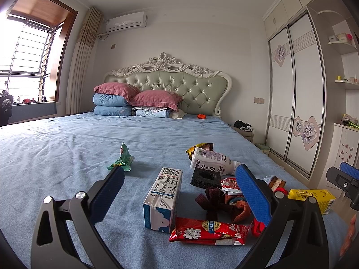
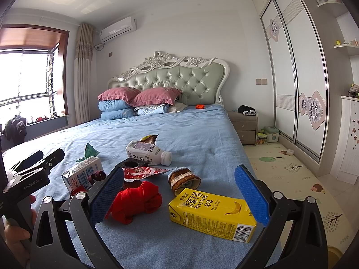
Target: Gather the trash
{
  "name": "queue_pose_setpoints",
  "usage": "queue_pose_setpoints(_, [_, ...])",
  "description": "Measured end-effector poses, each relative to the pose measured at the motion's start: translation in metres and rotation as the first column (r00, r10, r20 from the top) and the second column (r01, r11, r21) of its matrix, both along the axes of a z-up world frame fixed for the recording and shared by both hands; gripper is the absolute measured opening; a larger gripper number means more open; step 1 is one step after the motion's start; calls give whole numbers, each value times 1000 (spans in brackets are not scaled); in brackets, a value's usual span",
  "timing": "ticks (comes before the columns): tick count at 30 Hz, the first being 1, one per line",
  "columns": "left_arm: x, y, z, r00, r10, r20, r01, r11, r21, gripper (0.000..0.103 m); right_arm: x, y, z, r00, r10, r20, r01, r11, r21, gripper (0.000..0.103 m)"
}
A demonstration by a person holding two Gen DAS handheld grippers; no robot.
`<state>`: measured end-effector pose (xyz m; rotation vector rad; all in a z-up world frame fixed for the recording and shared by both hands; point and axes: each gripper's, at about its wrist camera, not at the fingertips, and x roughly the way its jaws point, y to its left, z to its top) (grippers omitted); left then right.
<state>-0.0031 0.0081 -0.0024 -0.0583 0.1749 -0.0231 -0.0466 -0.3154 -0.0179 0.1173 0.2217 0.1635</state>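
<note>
**A:** Near the foot of the bed point(image 1: 67, 139), both grippers hang with jaws spread wide and nothing between them. So which step is this?

**B:** The approach, I'd judge; no trash is gripped yet. The left gripper point(image 1: 179, 192) frames the blue-and-white carton point(image 1: 162, 198), which lies on its side on the blue sheet. The right gripper point(image 2: 179, 192) frames the yellow carton point(image 2: 212, 214), near the bed's right edge.

**A:** How do the cartons lie?

**B:** In the left wrist view the blue-and-white carton's long axis runs near-to-far, folded top toward the camera, barcode end toward the headboard. In the right wrist view the yellow carton's long axis runs left to right, slanting a little, barcode end at the near right.

**A:** What does the next move call for?

**B:** Probably lowering the jaws across each carton's short width. The left is already lined up; the right may need a turn of the wrist.

**A:** Anything in the way?

**B:** The red wrapper point(image 1: 208, 232) touches the blue-and-white carton's near corner, and the red cloth point(image 2: 136, 201) sits just left of the yellow one. The white bottle point(image 2: 148, 153) and green wrapper point(image 1: 122, 158) lie farther up.
</note>
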Motion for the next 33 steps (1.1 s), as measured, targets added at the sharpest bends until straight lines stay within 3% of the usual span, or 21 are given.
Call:
queue_pose_setpoints(22, [1,0,0,1000,-1,-4,1,1000,1,99,0,2,0,1000,0,-1,0,1000,-6,95])
queue_pose_setpoints(33, [6,-5,-7,999,-9,-47,9,1000,-1,99,4,-1,-1,999,-20,-37,19,1000,-20,95])
